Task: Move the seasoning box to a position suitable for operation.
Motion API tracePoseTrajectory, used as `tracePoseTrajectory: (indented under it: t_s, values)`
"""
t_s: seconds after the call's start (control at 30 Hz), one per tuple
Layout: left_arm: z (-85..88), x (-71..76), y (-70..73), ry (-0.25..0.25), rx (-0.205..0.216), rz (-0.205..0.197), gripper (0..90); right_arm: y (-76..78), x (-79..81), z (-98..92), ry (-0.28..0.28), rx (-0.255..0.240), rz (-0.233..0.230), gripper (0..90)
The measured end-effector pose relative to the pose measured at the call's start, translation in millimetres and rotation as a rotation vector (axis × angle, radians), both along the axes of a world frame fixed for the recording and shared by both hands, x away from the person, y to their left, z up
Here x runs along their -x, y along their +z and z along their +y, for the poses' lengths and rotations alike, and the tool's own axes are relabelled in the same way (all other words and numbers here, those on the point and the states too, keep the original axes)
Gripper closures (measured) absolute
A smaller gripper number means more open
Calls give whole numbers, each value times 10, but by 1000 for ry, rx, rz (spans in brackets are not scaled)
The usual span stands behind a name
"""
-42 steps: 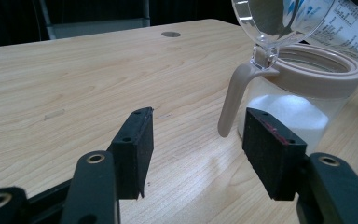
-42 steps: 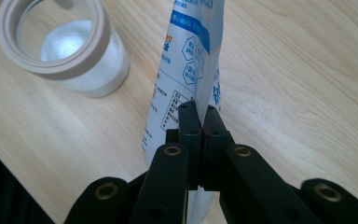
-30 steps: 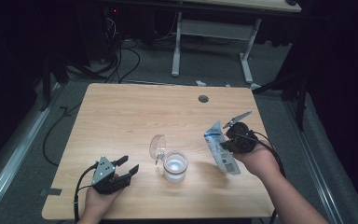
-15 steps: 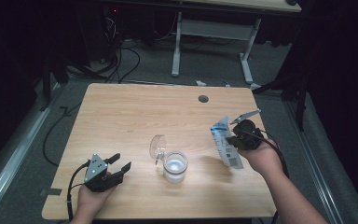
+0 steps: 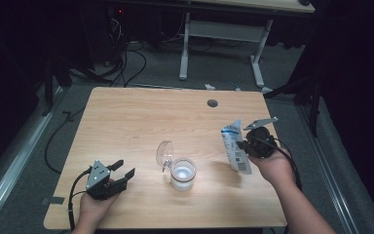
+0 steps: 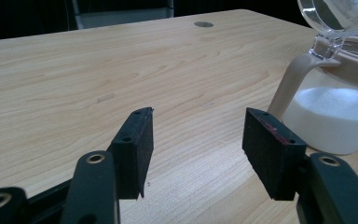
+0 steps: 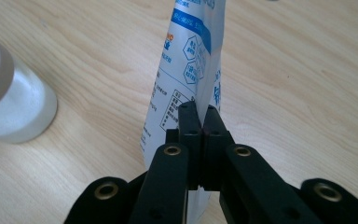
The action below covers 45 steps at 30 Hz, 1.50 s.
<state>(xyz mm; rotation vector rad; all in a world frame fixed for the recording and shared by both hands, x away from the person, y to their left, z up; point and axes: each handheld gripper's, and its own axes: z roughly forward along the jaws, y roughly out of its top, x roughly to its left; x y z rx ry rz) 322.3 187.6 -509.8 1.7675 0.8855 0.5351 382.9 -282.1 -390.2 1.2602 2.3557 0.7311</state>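
Observation:
A glass jar (image 5: 183, 174) with white powder in it stands at the table's middle front, its hinged lid (image 5: 164, 152) flipped open to the left. My right gripper (image 5: 246, 146) is shut on the edge of a white and blue pouch (image 5: 234, 146), held nearly upright above the table to the right of the jar. In the right gripper view the jaws (image 7: 203, 119) pinch the pouch (image 7: 191, 51), with the jar (image 7: 9, 102) at the left. My left gripper (image 5: 121, 170) rests open at the front left, and its jaws (image 6: 196, 140) hold nothing beside the jar (image 6: 331, 112).
The wooden table (image 5: 141, 117) has a round cable hole (image 5: 212, 103) near its far edge. Cables lie on the floor (image 5: 126, 58) behind the table, where another desk's white legs (image 5: 185, 44) stand.
The pouch has shifted slightly right, away from the jar, and stands more upright. The left gripper has drifted a little to the left, still open.

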Motion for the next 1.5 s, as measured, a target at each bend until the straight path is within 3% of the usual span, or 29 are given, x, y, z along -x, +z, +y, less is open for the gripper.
tracePoseTrajectory:
  t_s: [0.43, 0.73, 0.83, 1.0, 1.3, 1.37, 1.5]
  values:
    - [5, -7, -17, 4, -4, 2, 436, -126, 157, 2, 11, -87, -85, 898]
    - [22, -8, -26, 11, 2, 8, 437, -270, 276, -66, -28, -171, -130, 898]
    - [15, -11, -32, 11, -2, 7, 438, -306, 304, -96, -33, -176, -158, 897]
    - [2, -12, -34, 7, -21, -1, 437, -338, 357, -170, -51, -234, -199, 898]
    - [-45, -13, -50, 0, -73, -20, 430, -431, 432, -167, -41, -262, -267, 898]
    - [-56, -14, -54, 1, -83, -24, 427, -450, 448, -187, -45, -304, -282, 898]
    - [-58, -25, -53, -2, -82, -8, 427, -539, 482, -171, -53, -302, -323, 898]
